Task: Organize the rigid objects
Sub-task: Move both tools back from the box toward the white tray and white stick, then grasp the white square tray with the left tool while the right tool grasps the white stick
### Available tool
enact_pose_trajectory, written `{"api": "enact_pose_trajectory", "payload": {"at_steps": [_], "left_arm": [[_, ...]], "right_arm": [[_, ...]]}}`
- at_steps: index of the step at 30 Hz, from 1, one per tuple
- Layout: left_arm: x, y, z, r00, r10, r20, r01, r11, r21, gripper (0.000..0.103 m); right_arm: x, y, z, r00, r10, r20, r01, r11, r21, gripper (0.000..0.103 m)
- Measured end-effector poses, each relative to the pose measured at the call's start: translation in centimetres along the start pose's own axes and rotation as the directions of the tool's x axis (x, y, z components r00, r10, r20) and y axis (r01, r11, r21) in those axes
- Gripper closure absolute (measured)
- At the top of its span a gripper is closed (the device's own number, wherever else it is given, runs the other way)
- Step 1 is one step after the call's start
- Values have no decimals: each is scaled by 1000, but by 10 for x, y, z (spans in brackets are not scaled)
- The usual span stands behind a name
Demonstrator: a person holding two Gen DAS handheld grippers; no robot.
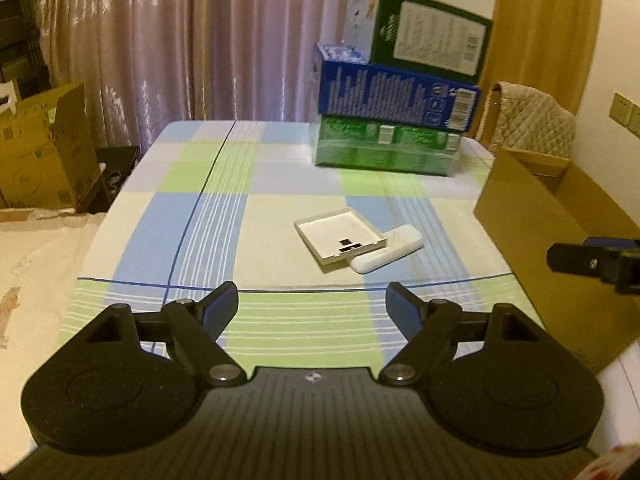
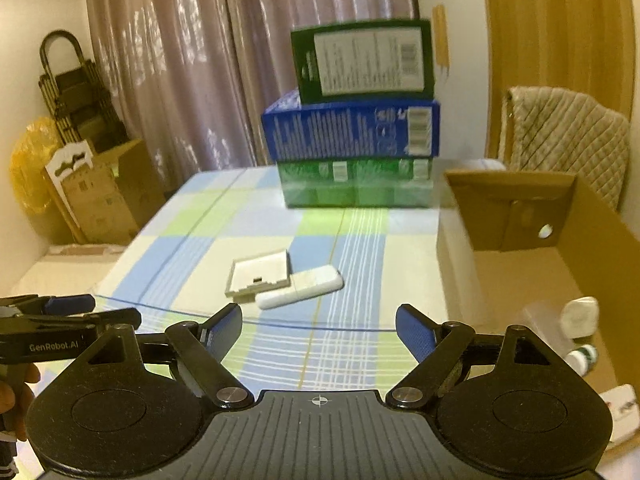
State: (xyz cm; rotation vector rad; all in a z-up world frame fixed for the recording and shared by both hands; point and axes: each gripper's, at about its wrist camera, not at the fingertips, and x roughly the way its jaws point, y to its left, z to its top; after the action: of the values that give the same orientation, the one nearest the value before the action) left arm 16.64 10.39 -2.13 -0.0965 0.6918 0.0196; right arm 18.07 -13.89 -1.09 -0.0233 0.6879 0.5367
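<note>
A flat white square tray lies on the checked tablecloth, and a white oblong case rests against its near right edge. The right wrist view shows the same tray and case. My left gripper hovers short of them over the table's near edge, open with nothing between its fingers. My right gripper is likewise open and empty, just short of the case. Each gripper shows at the edge of the other's view.
At the table's far side, a dark green box sits on a blue box, which sits on a green pack. An open cardboard box at the right holds several small white items. A padded chair stands behind it.
</note>
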Motion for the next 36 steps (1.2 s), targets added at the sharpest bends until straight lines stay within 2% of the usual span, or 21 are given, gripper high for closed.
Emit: {"api": "enact_pose_trajectory", "payload": {"at_steps": [5, 10, 14, 20, 25, 27, 28, 36], "left_arm": [[34, 11, 0, 1000, 6, -21, -6, 999, -32, 25], [69, 13, 7, 999, -8, -44, 8, 1000, -16, 25], [93, 7, 14, 998, -24, -50, 25, 999, 24, 25], [124, 1, 22, 997, -48, -68, 49, 999, 14, 25], [144, -1, 30, 994, -71, -88, 68, 997, -39, 24], [150, -4, 34, 993, -79, -84, 74, 995, -61, 13], [153, -5, 35, 994, -73, -80, 68, 995, -71, 11], [181, -19, 43, 993, -66, -99, 55, 992, -111, 9]], "right_arm": [[43, -5, 0, 999, -4, -37, 3, 1000, -18, 22], [84, -16, -1, 996, -8, -85, 8, 1000, -10, 22], [105, -21, 2, 995, -9, -100, 9, 1000, 0, 22], [131, -24, 6, 994, -40, -102, 37, 999, -28, 22], [144, -29, 3, 989, -46, -137, 43, 999, -25, 22], [144, -31, 4, 990, -49, -131, 47, 999, -19, 22], [144, -33, 5, 991, -51, -124, 50, 999, -18, 22], [146, -39, 5, 989, -71, -126, 68, 997, -25, 22]]}}
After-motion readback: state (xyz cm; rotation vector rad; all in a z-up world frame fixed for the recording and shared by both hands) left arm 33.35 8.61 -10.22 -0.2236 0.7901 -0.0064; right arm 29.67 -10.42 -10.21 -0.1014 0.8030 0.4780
